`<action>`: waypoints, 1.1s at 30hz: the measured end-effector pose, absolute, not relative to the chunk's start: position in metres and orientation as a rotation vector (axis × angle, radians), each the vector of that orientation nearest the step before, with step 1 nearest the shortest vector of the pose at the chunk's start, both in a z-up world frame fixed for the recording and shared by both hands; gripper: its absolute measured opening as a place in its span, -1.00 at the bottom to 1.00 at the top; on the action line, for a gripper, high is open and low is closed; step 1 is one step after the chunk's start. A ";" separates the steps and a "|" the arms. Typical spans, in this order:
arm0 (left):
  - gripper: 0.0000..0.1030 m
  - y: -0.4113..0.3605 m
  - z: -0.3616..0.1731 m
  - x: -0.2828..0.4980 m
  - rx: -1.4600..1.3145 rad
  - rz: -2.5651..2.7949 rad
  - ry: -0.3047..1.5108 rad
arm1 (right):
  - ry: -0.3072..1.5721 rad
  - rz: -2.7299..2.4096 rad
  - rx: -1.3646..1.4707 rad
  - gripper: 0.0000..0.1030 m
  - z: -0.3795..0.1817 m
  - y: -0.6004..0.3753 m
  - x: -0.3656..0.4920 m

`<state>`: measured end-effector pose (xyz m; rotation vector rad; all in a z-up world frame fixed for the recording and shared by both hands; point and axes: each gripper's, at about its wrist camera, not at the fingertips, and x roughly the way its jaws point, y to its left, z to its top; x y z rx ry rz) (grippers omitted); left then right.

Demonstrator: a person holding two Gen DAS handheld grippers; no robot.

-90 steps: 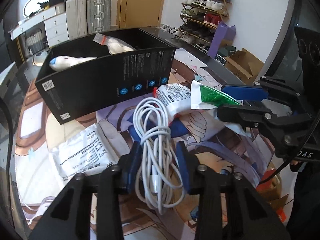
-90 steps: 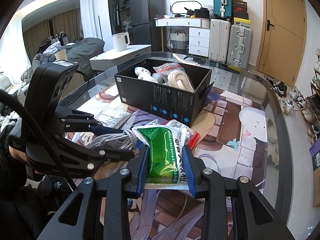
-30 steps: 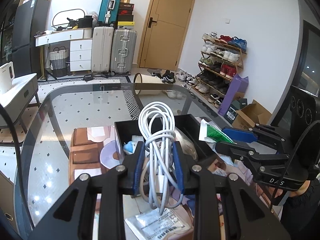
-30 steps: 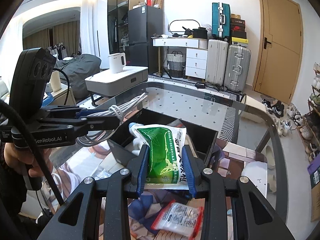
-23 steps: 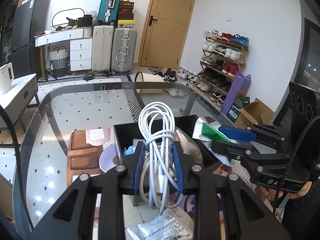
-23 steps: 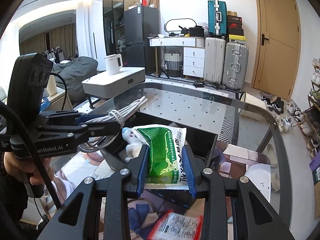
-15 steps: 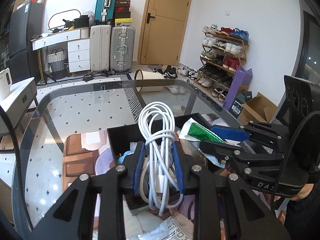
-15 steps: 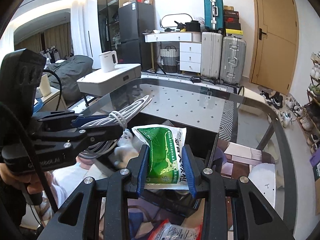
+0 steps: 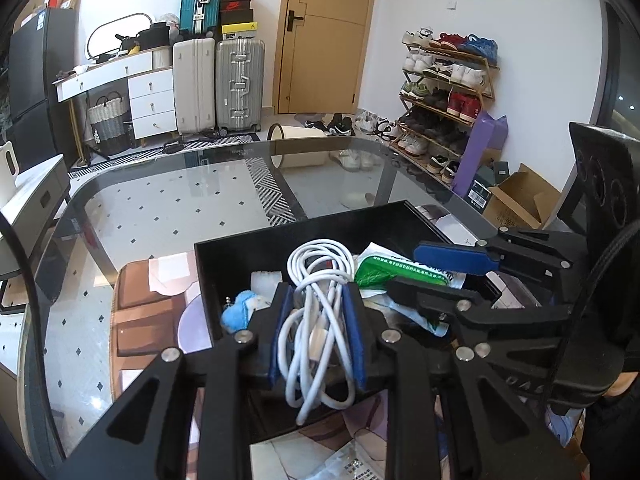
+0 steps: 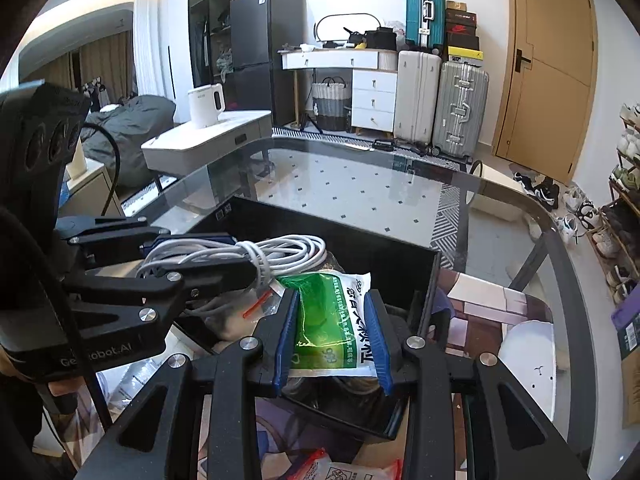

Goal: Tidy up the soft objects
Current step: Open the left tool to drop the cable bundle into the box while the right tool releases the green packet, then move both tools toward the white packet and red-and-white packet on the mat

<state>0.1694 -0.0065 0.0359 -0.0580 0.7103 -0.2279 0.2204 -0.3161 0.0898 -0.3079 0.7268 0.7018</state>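
Note:
My left gripper (image 9: 318,334) is shut on a coiled white cable (image 9: 320,300) and holds it over the open black box (image 9: 280,240). The cable also shows in the right wrist view (image 10: 280,252). My right gripper (image 10: 332,334) is shut on a green and white plastic packet (image 10: 332,320), also above the black box (image 10: 360,236). In the left wrist view the packet (image 9: 384,272) sits to the right of the cable. A blue and white plush toy (image 9: 240,308) and other bagged items lie inside the box.
The box stands on a glass table (image 9: 180,184) with a printed mat (image 9: 136,304). A white printed pouch (image 9: 352,464) and a red-edged clear bag (image 10: 340,468) lie on the mat in front of the box. Suitcases, drawers and a shoe rack stand beyond the table.
Both grippers have risen from the mat and moved forward over the box, carrying the cable and the packet. They have sunk a little toward the box in the last half second.

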 end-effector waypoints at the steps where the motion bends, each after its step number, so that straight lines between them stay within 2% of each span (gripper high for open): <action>1: -0.53 -0.007 0.035 0.170 -0.052 -0.228 0.710 | 0.724 0.701 -0.311 -0.36 0.089 -0.316 0.220; 7: -0.50 -0.010 0.032 0.168 -0.007 -0.229 0.700 | 0.724 0.706 -0.318 -0.32 0.090 -0.315 0.222; 8: -0.46 -0.009 0.033 0.166 -0.010 -0.231 0.700 | 0.711 0.708 -0.317 -0.20 0.092 -0.317 0.220; 9: -0.42 -0.007 0.034 0.163 -0.014 -0.235 0.699 | 0.694 0.710 -0.312 0.04 0.095 -0.320 0.217; 10: -0.30 -0.007 0.036 0.160 -0.019 -0.242 0.692 | 0.672 0.709 -0.307 0.14 0.100 -0.323 0.212; 11: -0.11 -0.005 0.038 0.155 -0.024 -0.249 0.681 | 0.646 0.704 -0.296 0.33 0.105 -0.329 0.207; 12: -0.01 -0.003 0.043 0.148 -0.026 -0.248 0.661 | 0.629 0.694 -0.285 0.49 0.108 -0.334 0.204; 16: 0.07 0.003 0.056 0.128 -0.037 -0.249 0.634 | 0.595 0.648 -0.209 0.79 0.124 -0.361 0.190; 18: 0.29 0.007 0.059 0.119 -0.048 -0.233 0.632 | 0.606 0.627 -0.180 0.97 0.127 -0.372 0.185; 19: 0.79 0.011 0.060 0.113 -0.060 -0.218 0.622 | 0.611 0.613 -0.168 0.97 0.127 -0.377 0.182; 20: 1.00 0.013 0.060 0.107 -0.074 -0.200 0.603 | 0.619 0.604 -0.163 0.98 0.127 -0.381 0.179; 33: 1.00 0.026 0.044 0.075 -0.132 -0.113 0.614 | 0.688 0.577 -0.183 0.99 0.107 -0.396 0.154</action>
